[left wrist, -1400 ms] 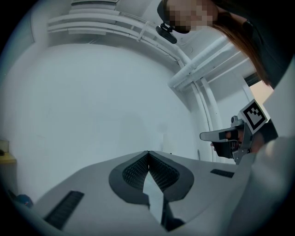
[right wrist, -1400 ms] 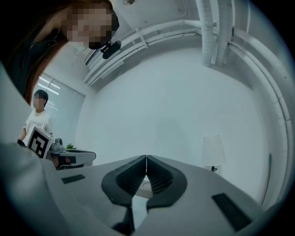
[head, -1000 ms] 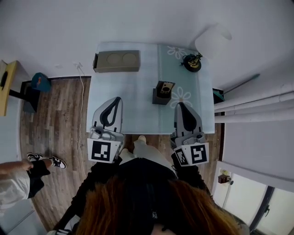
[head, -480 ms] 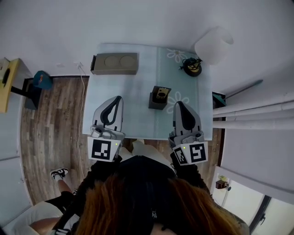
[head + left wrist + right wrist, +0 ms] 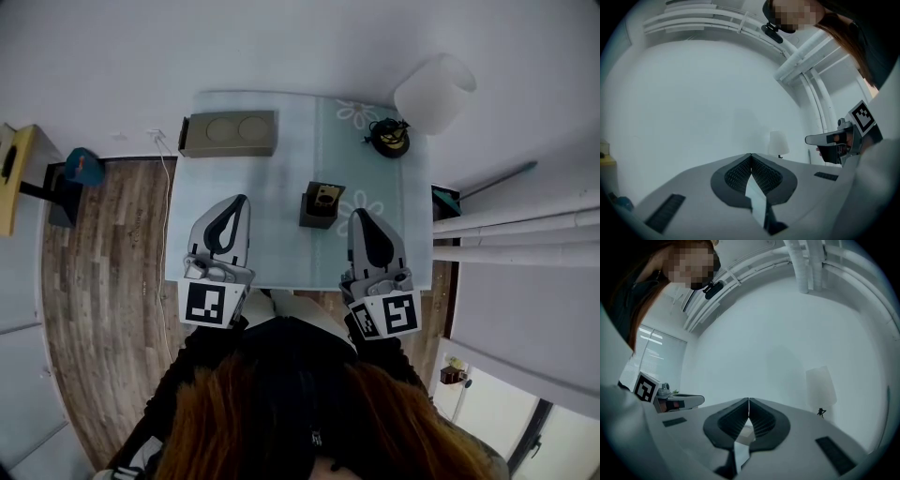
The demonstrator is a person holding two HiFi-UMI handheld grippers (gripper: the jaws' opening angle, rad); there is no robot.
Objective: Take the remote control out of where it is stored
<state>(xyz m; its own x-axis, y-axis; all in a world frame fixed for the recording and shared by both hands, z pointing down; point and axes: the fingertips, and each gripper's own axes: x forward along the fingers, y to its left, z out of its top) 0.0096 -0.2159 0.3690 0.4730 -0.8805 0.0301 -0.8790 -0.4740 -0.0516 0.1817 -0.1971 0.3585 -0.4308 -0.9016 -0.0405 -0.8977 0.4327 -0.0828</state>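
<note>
Left gripper (image 5: 240,202) and right gripper (image 5: 360,217) jaws pressed together, empty; unopened, the right could topple the dark holder (image 5: 314,216), missing the remote control (image 5: 325,195).

The pale blue rectangular table (image 5: 272,187) looks smooth and faintly glossy. The brown plank floor (image 5: 103,272) shows wood grain. The long olive box with 2 round recesses (image 5: 228,134) and the small dark square holder (image 5: 317,208) look matt.

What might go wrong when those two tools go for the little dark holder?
The holder seems to stand loose on the tablecloth, so pulling the remote upward may lift or tip it. The right tool and left tool are both shut; reaching in without opening first would likely just knock the holder over.
</note>
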